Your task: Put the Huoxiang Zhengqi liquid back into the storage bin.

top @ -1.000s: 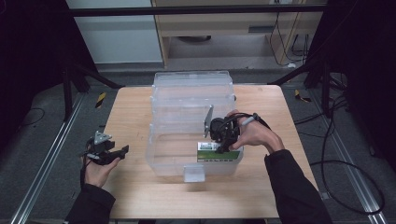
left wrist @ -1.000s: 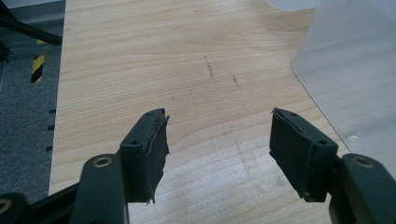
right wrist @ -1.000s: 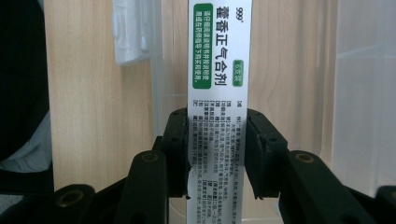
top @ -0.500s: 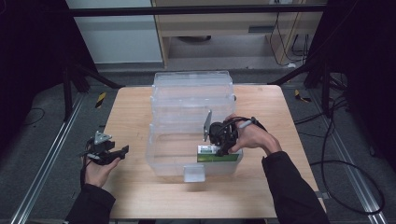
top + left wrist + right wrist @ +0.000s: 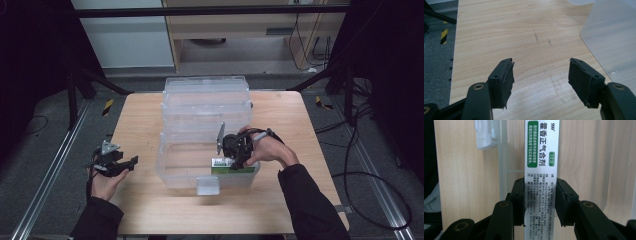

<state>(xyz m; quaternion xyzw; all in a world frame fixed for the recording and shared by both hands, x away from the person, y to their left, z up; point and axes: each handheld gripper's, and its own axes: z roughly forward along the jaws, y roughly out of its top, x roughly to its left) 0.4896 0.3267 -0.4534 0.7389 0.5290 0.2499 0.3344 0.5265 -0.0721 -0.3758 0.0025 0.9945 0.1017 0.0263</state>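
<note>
Nothing much moved: right gripper [image 5: 235,161] clamps medicine box [image 5: 541,165] over clear bin [image 5: 170,165], lower centre (ready to drop); left gripper [image 5: 541,82] idles open.

The medicine box [image 5: 541,170] is a slim, flat carton, white on its narrow face with a green edge, printed with green Chinese characters, a "999" mark and blocks of small black text. It stands on edge, its long side level, inside the near compartment of the clear plastic bin [image 5: 175,165], close to the bin's front wall and right corner. In the high view the medicine box shows as a white-and-green strip just above the bin's floor.
</note>
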